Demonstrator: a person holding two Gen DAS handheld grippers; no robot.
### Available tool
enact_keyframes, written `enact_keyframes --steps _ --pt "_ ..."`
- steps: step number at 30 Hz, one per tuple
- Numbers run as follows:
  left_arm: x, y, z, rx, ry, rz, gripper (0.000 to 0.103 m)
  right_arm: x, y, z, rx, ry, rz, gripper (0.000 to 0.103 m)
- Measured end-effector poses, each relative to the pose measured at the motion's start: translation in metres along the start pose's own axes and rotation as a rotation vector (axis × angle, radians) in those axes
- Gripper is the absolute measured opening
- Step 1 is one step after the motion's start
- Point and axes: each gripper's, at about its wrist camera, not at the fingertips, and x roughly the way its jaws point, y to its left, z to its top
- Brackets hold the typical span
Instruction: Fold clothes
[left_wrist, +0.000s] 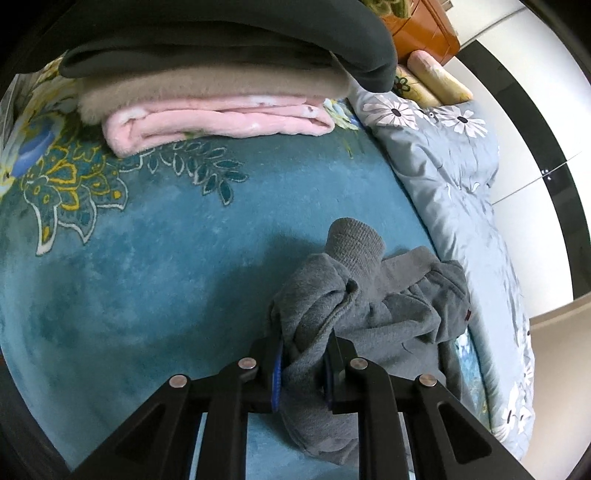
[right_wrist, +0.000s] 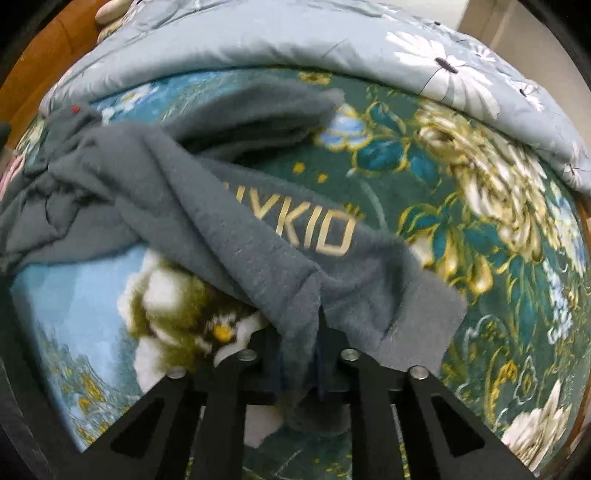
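Left wrist view: left hand-held gripper (left_wrist: 303, 365) clamps a bunched fold of the grey garment (left_wrist: 373, 295) near the bed (left_wrist: 147, 258) edge. Right hand-held gripper (right_wrist: 317, 354) pinches its hem; the fleece looks soft, light and floppy, so grip edges or corners

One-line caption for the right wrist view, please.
Right gripper shut on a grey garment with pale lettering, over a floral blanket.

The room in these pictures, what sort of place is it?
Most likely a bedroom. The work surface looks like a bed, spread with a floral blanket and a grey quilt along one side. Pillows lie at its far end, and a stack of folded clothes sits on the blanket.
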Motion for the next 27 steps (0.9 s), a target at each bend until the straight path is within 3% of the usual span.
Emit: enact_keyframes --steps 3,7,12,16,19,21,23,27 --pt "0.004 0.001 0.001 -0.006 0.011 0.007 0.018 -0.022 -0.018 0.037 0.056 -0.089 -0.002 0.01" --pt "0.008 0.002 0.001 -0.013 0.023 0.009 0.019 -0.054 -0.031 0.119 0.063 -0.212 0.003 0.009" --pt "0.01 0.003 0.0 -0.021 0.035 0.002 0.021 -0.084 0.001 0.229 -0.039 -0.357 -0.072 0.009" --pt "0.012 0.003 -0.001 -0.027 0.045 -0.003 0.021 -0.069 0.034 0.286 -0.051 -0.367 -0.107 0.01" --pt "0.013 0.003 -0.002 -0.032 0.052 -0.007 0.021 -0.031 0.055 0.3 -0.078 -0.283 -0.123 0.01" --pt "0.013 0.003 -0.001 -0.028 0.056 -0.01 0.022 -0.01 0.067 0.296 -0.102 -0.233 -0.121 0.016" --pt "0.013 0.003 -0.001 -0.025 0.058 -0.014 0.022 0.0 0.073 0.286 -0.117 -0.207 -0.096 0.033" --pt "0.014 0.006 -0.001 -0.04 0.063 -0.024 0.022 -0.022 0.064 0.26 -0.136 -0.248 0.028 0.054"
